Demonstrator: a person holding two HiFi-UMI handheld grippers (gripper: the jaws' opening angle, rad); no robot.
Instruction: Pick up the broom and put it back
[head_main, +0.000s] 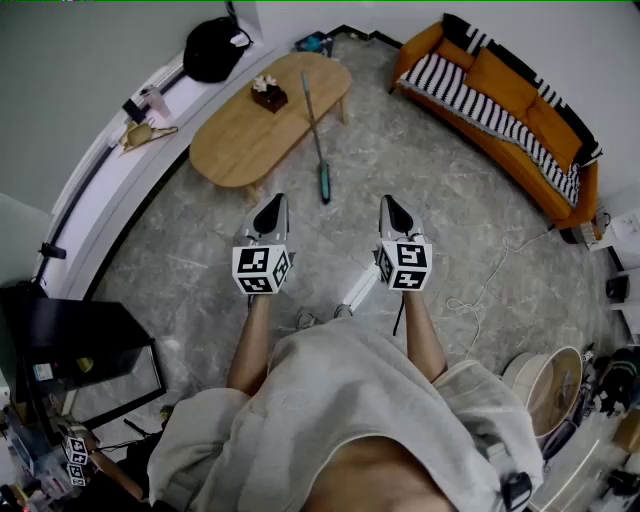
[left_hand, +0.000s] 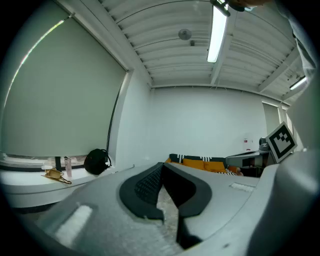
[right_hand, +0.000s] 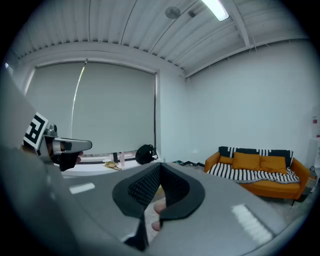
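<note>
The broom (head_main: 314, 128) has a thin dark handle that lies slanted over the right end of the wooden table (head_main: 235, 145), and its teal end (head_main: 325, 186) is down on the floor. My left gripper (head_main: 274, 203) and right gripper (head_main: 391, 205) are held side by side over the floor, short of the broom, one on either side of its lower end. Both are shut with nothing between the pads. In the left gripper view the left gripper (left_hand: 161, 166) shows closed tips. The right gripper (right_hand: 160, 166) looks the same in its own view. Neither gripper view shows the broom.
A brown box (head_main: 269, 96) stands on the table. An orange sofa (head_main: 505, 105) with a striped throw lines the right wall. A black bag (head_main: 214, 48) sits on the window ledge. A white cable (head_main: 488, 283) trails over the floor at right, and a black cabinet (head_main: 85, 345) stands at left.
</note>
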